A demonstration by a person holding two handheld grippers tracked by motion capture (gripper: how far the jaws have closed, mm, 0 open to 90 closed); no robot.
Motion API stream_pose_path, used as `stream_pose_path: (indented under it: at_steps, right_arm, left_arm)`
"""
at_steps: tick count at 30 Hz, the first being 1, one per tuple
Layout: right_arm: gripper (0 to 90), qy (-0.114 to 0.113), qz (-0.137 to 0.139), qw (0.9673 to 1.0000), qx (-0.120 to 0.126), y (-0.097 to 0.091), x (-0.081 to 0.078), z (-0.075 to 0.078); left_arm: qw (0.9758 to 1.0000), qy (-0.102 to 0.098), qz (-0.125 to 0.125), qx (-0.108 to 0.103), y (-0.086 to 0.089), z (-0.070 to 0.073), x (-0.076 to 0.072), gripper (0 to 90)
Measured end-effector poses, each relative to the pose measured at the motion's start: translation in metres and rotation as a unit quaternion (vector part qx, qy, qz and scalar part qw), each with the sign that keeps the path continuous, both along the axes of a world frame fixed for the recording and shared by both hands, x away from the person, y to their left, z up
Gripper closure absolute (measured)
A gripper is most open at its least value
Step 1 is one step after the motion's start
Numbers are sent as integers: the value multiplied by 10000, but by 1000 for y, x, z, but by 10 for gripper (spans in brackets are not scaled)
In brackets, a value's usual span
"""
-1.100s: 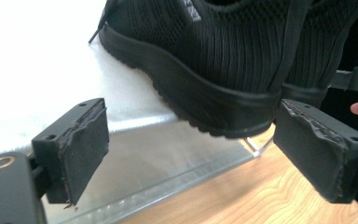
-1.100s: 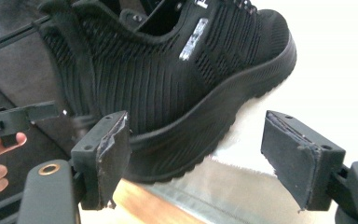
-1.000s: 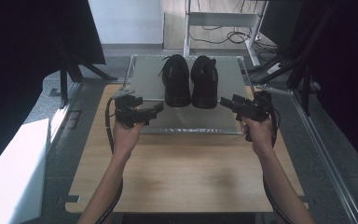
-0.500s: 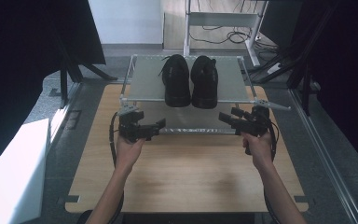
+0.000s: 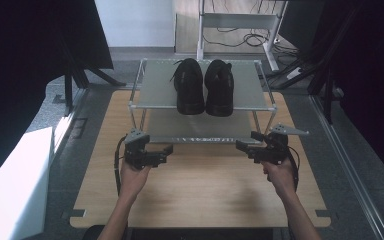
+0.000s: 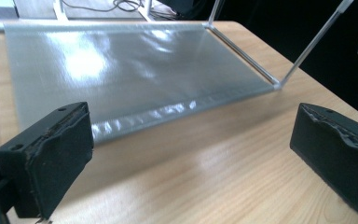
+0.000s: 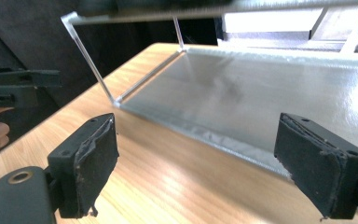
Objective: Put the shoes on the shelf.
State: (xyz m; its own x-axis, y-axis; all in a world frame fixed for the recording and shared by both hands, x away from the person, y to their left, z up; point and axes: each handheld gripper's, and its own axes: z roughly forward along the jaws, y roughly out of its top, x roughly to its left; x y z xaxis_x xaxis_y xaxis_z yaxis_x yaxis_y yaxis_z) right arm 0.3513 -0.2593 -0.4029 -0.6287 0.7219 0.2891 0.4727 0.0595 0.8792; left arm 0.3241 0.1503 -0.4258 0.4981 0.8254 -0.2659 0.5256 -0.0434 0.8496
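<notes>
— How many things are on the table (image 5: 200, 195) in front of you?

— One rack (image 5: 202, 105) with two shelves, standing at the far edge of the table. Two black shoes (image 5: 204, 87) sit side by side on its upper shelf, toes pointing toward me, about midway between the rack's left and right ends. The lower shelf (image 6: 130, 70) is bare. And I count two claws, one in each of my hands.

— How do the claws stand?

— My left claw (image 5: 156, 155) is spread wide with nothing between its pads, low over the wood just in front of the rack's near left corner. My right claw (image 5: 250, 149) is spread too and pinches nothing; it has just been opening. It sits just in front of the rack's near right corner. Both point inward toward each other and aim at the lower shelf.

— What differs from a second ago?

— Both my hands were up level with the upper shelf, close to the shoes. They have come down and back toward me, to the near edge of the lower shelf. The shoes have not moved.
</notes>
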Motion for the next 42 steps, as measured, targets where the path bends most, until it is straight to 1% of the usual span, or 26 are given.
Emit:
stream_pose_path:
  at_steps: [3,7,9,10,13,14,15,16,17,19,21,22,24,26,29,32,34,37,39,42]
  right_arm:
    - [121,60,23,9999,-113,-2,-5,-8]
    - [90,91,54,9996,-266,-3,-11,-17]
    - [65,105,88,9992,-377,-3,-14,-22]
    - [46,101,101,9988,-474,-3,-16,-26]
    - [17,113,126,9977,-652,-2,-20,-34]
    - [8,122,130,9973,-706,-2,-22,-37]
    - [3,127,123,9968,-780,-2,-23,-40]
    - [0,137,127,9963,-843,-2,-24,-42]
    - [0,155,130,9954,-939,-2,-25,-46]
    - [0,180,122,9943,-1042,-3,-28,-51]
    - [0,218,116,9929,-1160,-2,-30,-57]
    - [0,241,116,9921,-1224,-2,-31,-60]
    - [0,268,104,9906,-1340,-2,-33,-66]
    - [0,329,118,9894,-1409,-2,-35,-73]
    - [0,386,137,9870,-1552,-1,-36,-81]
    - [0,421,174,9837,-1742,1,-36,-90]
    - [0,435,219,9811,-1871,2,-37,-95]
    - [0,479,304,9773,-2042,6,-37,-102]
    - [0,553,370,9751,-2114,7,-37,-106]
    - [0,598,412,9720,-2235,9,-37,-111]
  left_arm:
    - [10000,27,0,28,1,-9,-5,0]
    - [9999,45,-42,133,2,-21,-13,0]
    - [9999,38,-51,143,2,-23,-14,0]
    - [9998,33,-73,189,2,-27,-17,0]
    - [9992,16,-130,374,1,-32,-21,0]
    - [9989,-21,-160,451,0,-34,-22,0]
    - [9986,-32,-170,501,-1,-34,-24,0]
    - [9986,-32,-170,501,-1,-34,-24,0]
    - [9979,-25,-209,614,-3,-37,-27,0]
    - [9971,-13,-249,722,-5,-42,-30,0]
    - [9965,22,-271,789,-6,-46,-32,0]
    - [9965,22,-271,789,-6,-46,-32,0]
    - [9952,120,-304,920,-8,-55,-37,0]
    - [9942,167,-314,1014,-10,-59,-38,0]
    - [9918,237,-335,1206,-12,-65,-41,0]
    - [9883,336,-365,1439,-15,-73,-42,0]
    - [9845,432,-424,1647,-18,-78,-41,0]
    - [9792,572,-456,1890,-21,-84,-40,0]
    - [9771,608,-479,1982,-23,-86,-40,0]
    - [9763,643,-491,2007,-25,-88,-40,0]
